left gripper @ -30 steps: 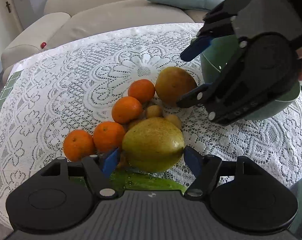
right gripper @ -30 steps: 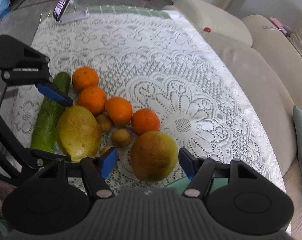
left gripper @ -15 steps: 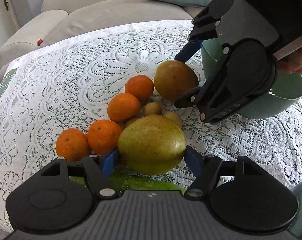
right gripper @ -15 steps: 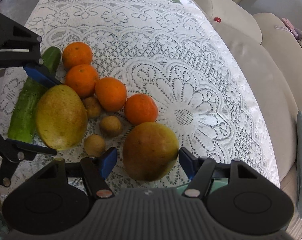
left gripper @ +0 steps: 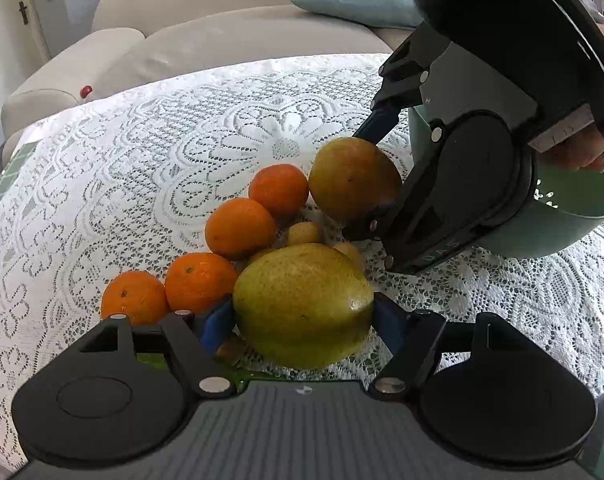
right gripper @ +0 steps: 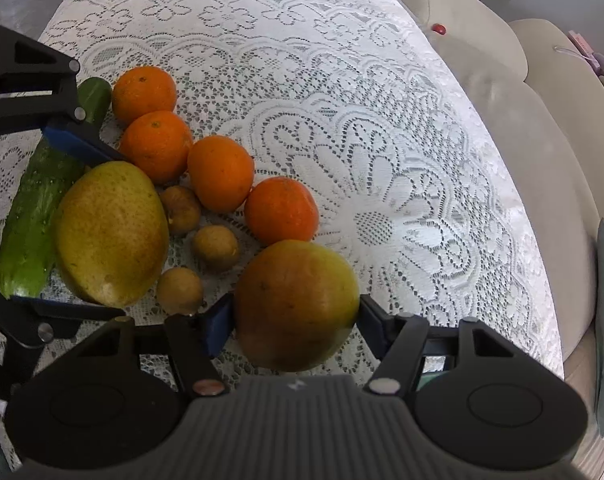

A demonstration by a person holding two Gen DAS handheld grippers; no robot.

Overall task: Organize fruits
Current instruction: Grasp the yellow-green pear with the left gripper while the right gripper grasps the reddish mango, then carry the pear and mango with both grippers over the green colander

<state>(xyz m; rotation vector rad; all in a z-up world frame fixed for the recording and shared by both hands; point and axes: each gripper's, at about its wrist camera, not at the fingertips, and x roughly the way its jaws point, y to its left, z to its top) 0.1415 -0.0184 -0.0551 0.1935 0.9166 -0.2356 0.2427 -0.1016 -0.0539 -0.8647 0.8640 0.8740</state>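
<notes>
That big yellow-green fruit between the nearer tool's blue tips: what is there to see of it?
The yellow-green fruit is a large, oval, mango-like fruit with smooth, finely speckled skin and one pale blemish near its end. It lies on its side on the lace tablecloth, beside the cucumber, with oranges and small brown fruits close by. The left gripper straddles it, blue pads at both flanks; whether they press cannot be told.
</notes>
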